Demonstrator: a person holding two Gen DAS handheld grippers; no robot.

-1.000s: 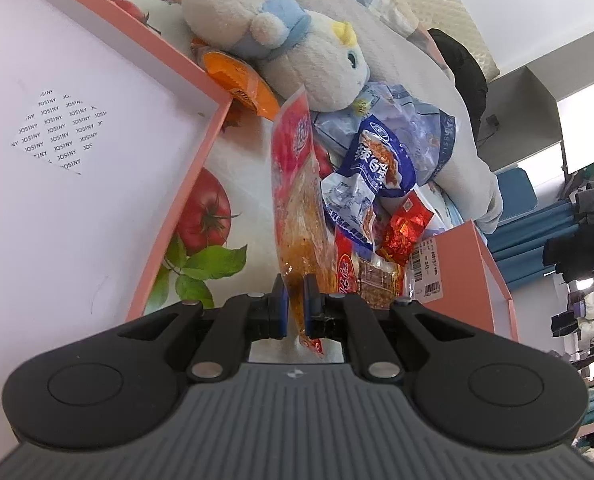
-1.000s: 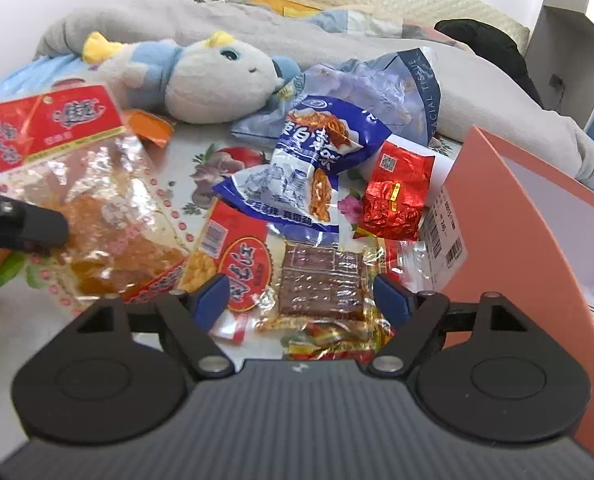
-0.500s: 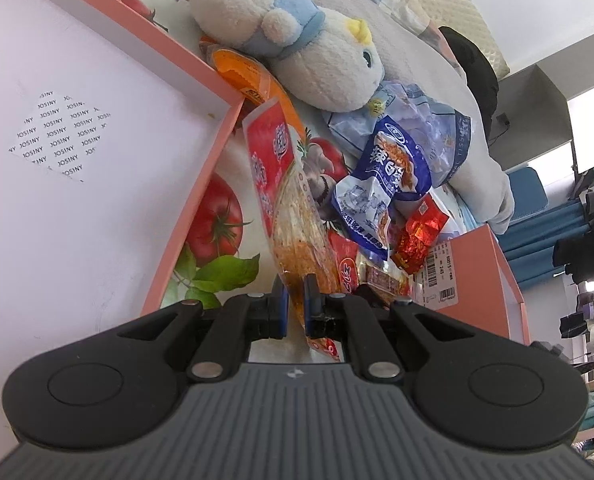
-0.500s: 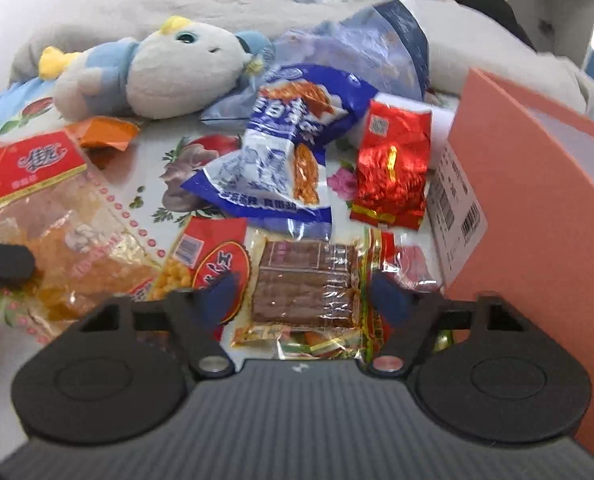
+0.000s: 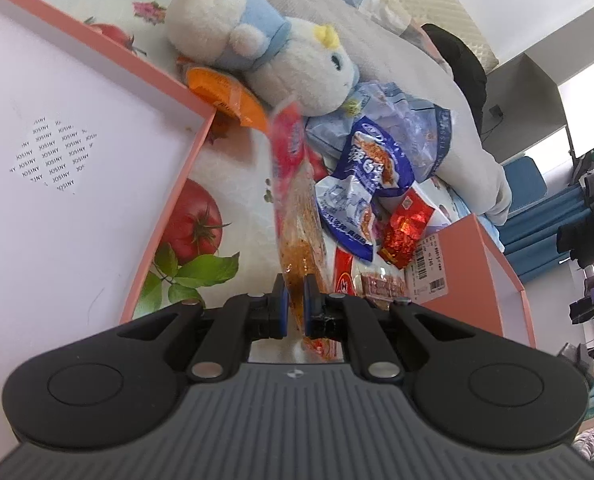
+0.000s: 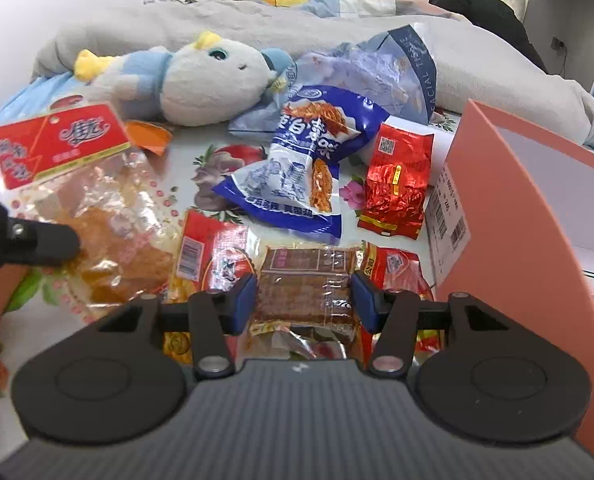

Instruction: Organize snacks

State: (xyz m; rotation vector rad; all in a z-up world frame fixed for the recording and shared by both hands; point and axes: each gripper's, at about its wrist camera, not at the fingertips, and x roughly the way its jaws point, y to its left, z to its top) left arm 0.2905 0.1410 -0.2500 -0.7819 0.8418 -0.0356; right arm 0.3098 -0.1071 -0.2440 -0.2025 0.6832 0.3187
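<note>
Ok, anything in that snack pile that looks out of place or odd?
Yes: a plush toy lies among the snacks, its head on the crumpled pale-blue tissue pack. The packets overlap haphazardly; nothing looks spilled or torn.

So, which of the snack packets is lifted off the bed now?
The clear packet with the red header, holding orange-brown pieces. The left gripper is shut on its bottom edge, so it hangs upright in the air; the other packets lie flat on the fruit-print sheet.
</note>
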